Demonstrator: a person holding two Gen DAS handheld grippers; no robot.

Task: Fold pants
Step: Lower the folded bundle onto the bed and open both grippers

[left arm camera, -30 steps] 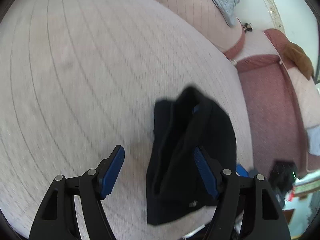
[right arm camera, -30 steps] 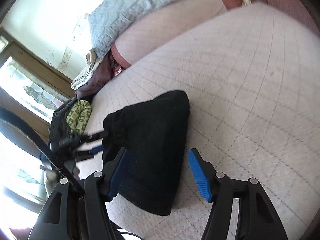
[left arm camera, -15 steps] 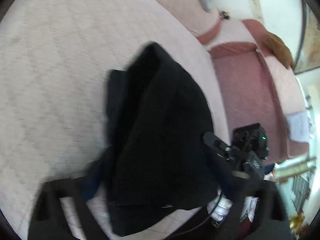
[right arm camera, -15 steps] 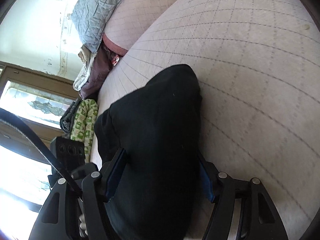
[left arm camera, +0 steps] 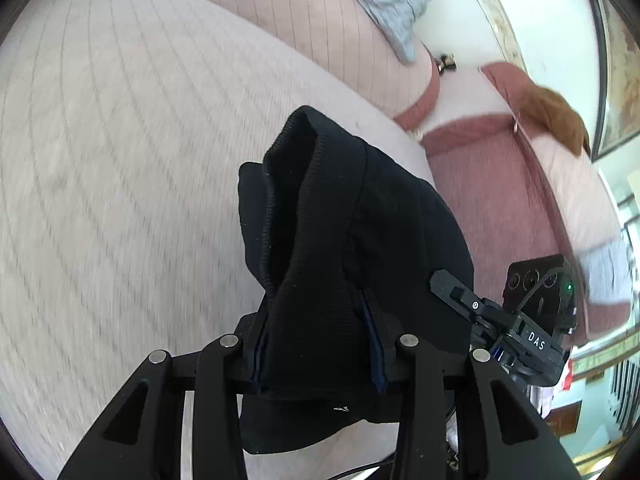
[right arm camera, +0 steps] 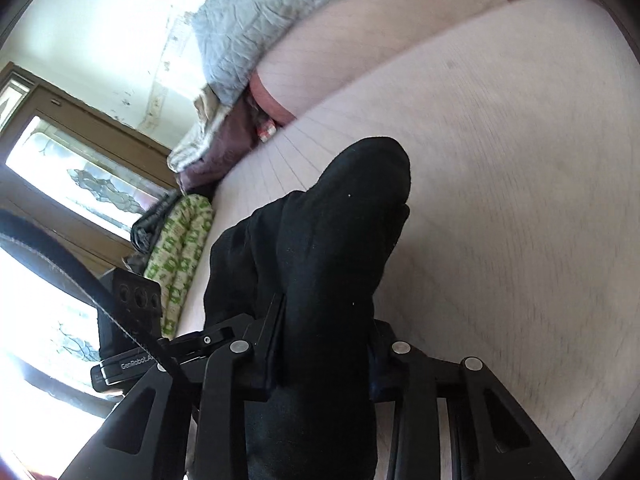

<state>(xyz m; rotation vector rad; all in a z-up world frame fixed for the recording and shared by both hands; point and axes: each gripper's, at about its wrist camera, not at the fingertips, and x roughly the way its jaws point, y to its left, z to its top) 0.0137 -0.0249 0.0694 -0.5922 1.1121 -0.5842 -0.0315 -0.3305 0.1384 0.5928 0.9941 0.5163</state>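
The black pants (left arm camera: 360, 208) are a folded bundle on the pale quilted mattress (left arm camera: 120, 160). My left gripper (left arm camera: 316, 340) is closing, and its blue pads pinch one end of the bundle, whose ribbed cuff stands up beyond the fingers. In the right wrist view the same black pants (right arm camera: 340, 220) rise out of my right gripper (right arm camera: 326, 332). It is closing too, and the cloth is squeezed between its fingers. Each view shows the other gripper's body at the edge, close by. The fabric hides most of the pads.
The mattress (right arm camera: 500, 200) stretches wide past the bundle. A grey-blue quilt (right arm camera: 272, 12) lies over a bolster at the back. A green patterned cloth (right arm camera: 180, 252) sits by the window side. A maroon couch (left arm camera: 500, 200) with a brown cloth (left arm camera: 556, 116) runs along the other side.
Both grippers stood open around the bundle's ends a second ago. They have since narrowed onto the cloth, and the gripped end has lifted slightly off the mattress.
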